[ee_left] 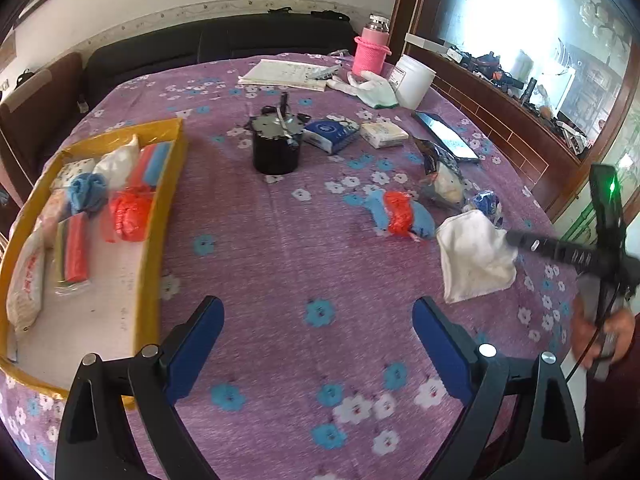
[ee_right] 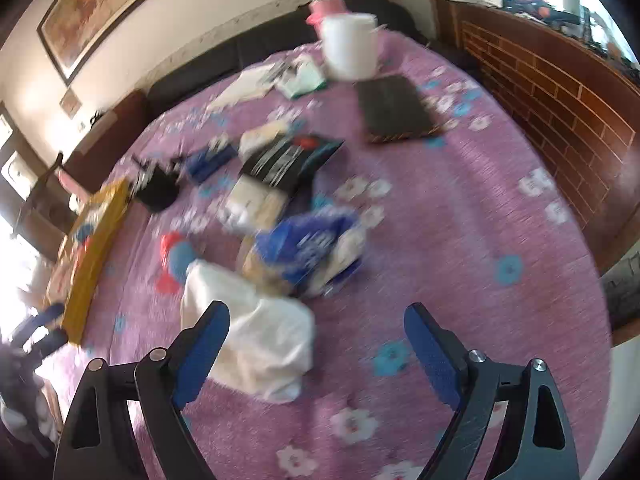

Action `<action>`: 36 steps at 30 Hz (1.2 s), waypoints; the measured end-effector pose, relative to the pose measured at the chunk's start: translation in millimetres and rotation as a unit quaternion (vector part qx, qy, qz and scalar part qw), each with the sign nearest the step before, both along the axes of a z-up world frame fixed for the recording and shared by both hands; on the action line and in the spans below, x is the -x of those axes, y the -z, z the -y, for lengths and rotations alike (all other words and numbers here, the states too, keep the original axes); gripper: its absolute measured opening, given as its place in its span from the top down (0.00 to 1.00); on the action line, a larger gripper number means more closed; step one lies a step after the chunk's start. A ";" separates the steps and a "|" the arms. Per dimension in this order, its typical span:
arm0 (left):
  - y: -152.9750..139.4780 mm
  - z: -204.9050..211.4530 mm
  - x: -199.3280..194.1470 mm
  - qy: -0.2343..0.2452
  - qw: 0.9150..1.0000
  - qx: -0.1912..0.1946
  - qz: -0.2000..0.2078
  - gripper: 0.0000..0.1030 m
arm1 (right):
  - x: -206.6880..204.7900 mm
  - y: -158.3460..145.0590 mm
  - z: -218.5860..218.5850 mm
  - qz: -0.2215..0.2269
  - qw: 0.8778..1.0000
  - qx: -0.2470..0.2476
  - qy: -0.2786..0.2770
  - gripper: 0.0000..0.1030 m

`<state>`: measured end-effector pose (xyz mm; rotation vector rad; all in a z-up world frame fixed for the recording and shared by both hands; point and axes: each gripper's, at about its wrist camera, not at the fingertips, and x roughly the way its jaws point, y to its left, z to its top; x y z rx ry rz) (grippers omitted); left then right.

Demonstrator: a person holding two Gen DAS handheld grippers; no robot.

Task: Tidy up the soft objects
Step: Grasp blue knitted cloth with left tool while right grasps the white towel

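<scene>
While both claws hang over the purple flowered tablecloth (ee_left: 280, 264), we list our worries first.

Risk, half a grip: we see the white folded cloth (ee_right: 256, 344) lying partly behind the right gripper's (ee_right: 316, 344) left finger, not centred, so closing from here may pinch only one edge and let the folds fall open.

Risk, wrong catch: the blue printed packet (ee_right: 308, 248) touches the cloth's far side, and we may drag or nip it too.

Risk, blur: the right wrist view is smeared, so we cannot judge the cloth's edges well.

Risk, crossing tools: we judge that both grippers reaching for the pile could collide.

Right claw: its jaws stand wide apart and hold nothing.

Left claw: the left gripper (ee_left: 318, 340) also stands wide open, with only bare tablecloth between its fingers.

Cloth from the right claw: just ahead and towards its left finger, flat on the table.

Cloth from the left claw: ahead and to the right, near the right tool's dark bar.

Red and blue bundle (ee_left: 400, 216): farther ahead than the cloth, just beside it.

Yellow tray (ee_left: 164, 216): left of the left claw, already holding several soft packs, with room at its near end.
</scene>
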<state>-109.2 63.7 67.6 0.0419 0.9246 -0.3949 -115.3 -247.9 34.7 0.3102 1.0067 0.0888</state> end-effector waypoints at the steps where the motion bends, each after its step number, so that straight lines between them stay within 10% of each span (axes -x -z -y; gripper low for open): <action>1: -0.2 2.8 -1.4 -0.001 1.000 0.000 -0.001 0.08 | -1.9 3.4 -10.4 -0.004 1.000 0.010 -0.009 0.11; 10: -3.1 33.9 -32.4 -0.010 1.000 0.004 -0.009 0.08 | -21.2 22.4 -72.3 -0.017 0.994 0.107 0.019 0.13; 13: -0.2 51.4 -43.9 0.001 1.000 -0.005 -0.006 0.08 | -17.2 18.0 -61.9 -0.013 0.991 0.126 0.035 0.57; 16: 10.8 72.3 -57.0 0.019 1.000 -0.017 -0.011 0.08 | -7.3 14.7 -40.2 -0.019 0.995 0.096 0.030 0.75; 30: 64.8 138.9 -96.2 0.045 0.995 -0.086 -0.027 0.09 | 16.2 13.8 -21.8 -0.008 0.992 0.120 0.028 0.74; 33: 61.4 138.4 -87.5 0.054 0.996 -0.077 -0.008 0.38 | 16.2 13.9 -21.3 -0.007 0.993 0.118 0.027 0.74; 34: 57.8 137.5 -85.2 0.057 0.996 -0.073 -0.007 0.70 | 16.4 13.9 -21.0 -0.007 0.993 0.117 0.028 0.74; 36: 51.1 130.6 -82.5 0.063 0.997 -0.051 -0.019 0.70 | 16.6 13.8 -20.9 -0.006 0.993 0.116 0.030 0.73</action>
